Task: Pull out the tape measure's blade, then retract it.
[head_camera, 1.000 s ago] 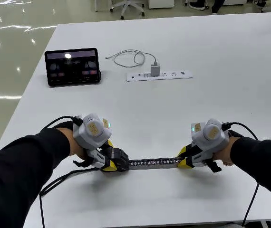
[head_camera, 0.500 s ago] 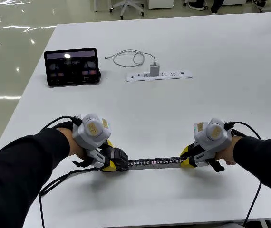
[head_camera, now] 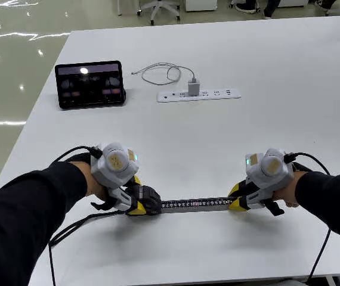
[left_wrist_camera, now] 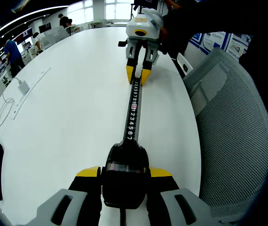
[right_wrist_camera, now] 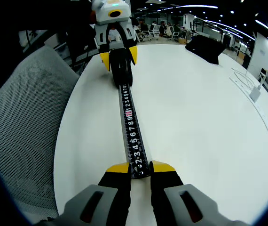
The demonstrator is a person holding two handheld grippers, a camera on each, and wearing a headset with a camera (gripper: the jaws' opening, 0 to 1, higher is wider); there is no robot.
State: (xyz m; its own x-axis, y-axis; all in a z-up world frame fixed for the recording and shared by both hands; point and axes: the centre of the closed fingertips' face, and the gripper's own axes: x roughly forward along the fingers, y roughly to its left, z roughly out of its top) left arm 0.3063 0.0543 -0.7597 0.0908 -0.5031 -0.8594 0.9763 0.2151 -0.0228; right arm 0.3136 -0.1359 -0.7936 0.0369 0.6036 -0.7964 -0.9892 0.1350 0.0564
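The tape measure case (left_wrist_camera: 125,176) is showing black plastic with a soft gloss, catching a highlight along its top. The blade (right_wrist_camera: 131,123) is looking like a thin, dark-coated, semi-matt strip with white printed numerals. The left gripper (left_wrist_camera: 124,171) and right gripper (right_wrist_camera: 139,168) are wearing smooth light-grey plastic shells, tipped in matt yellow over black. The table (head_camera: 229,137) is presenting a smooth, matt white top. The floor (head_camera: 15,53) is gleaming and mirroring lights. The tablet (head_camera: 90,83) screen is shining glossy. The chair (left_wrist_camera: 237,141) is showing grey woven mesh. The sleeves (head_camera: 21,208) are looking like matt black cloth.
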